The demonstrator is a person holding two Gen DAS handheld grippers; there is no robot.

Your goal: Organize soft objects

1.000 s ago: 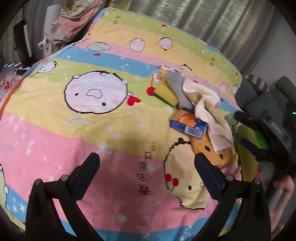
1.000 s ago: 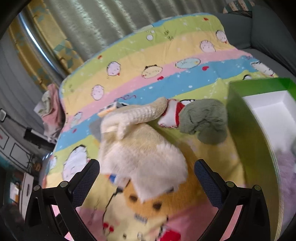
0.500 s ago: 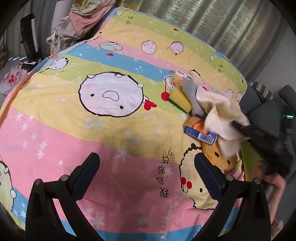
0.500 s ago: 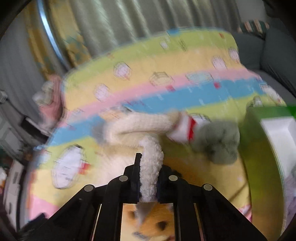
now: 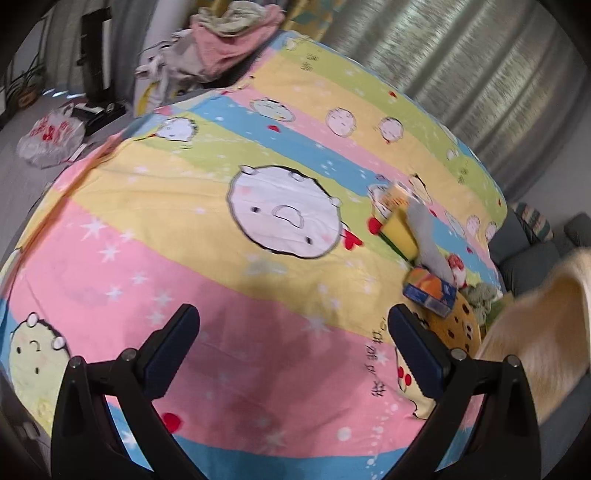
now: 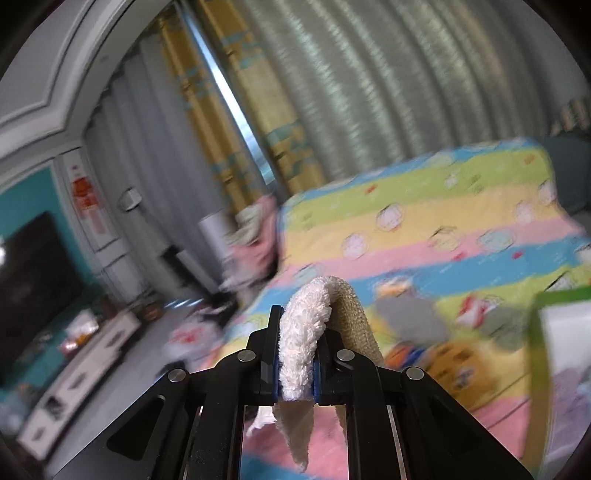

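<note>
My right gripper (image 6: 295, 354) is shut on a cream towel (image 6: 306, 332) and holds it up in the air above the bed; the towel hangs down at the right edge of the left wrist view (image 5: 539, 332). My left gripper (image 5: 293, 354) is open and empty above the pink stripe of the cartoon bedspread (image 5: 221, 236). On the bed's right side lie a yellow sponge (image 5: 400, 230), a grey cloth (image 5: 428, 236), a red-and-white soft item (image 5: 456, 267), a grey-green cloth (image 5: 480, 295) and an orange plush (image 5: 456, 326).
A blue-orange carton (image 5: 430, 293) and a small orange box (image 5: 393, 197) lie among the soft items. A green box with a white inside (image 6: 554, 339) stands at the bed's right. Clothes (image 5: 229, 29) pile at the far corner. A plastic bag (image 5: 50, 138) lies on the floor.
My right gripper has closed on the cream towel and lifted it off the pile, swinging up and left. My left gripper has drifted left over the bedspread, still open.
</note>
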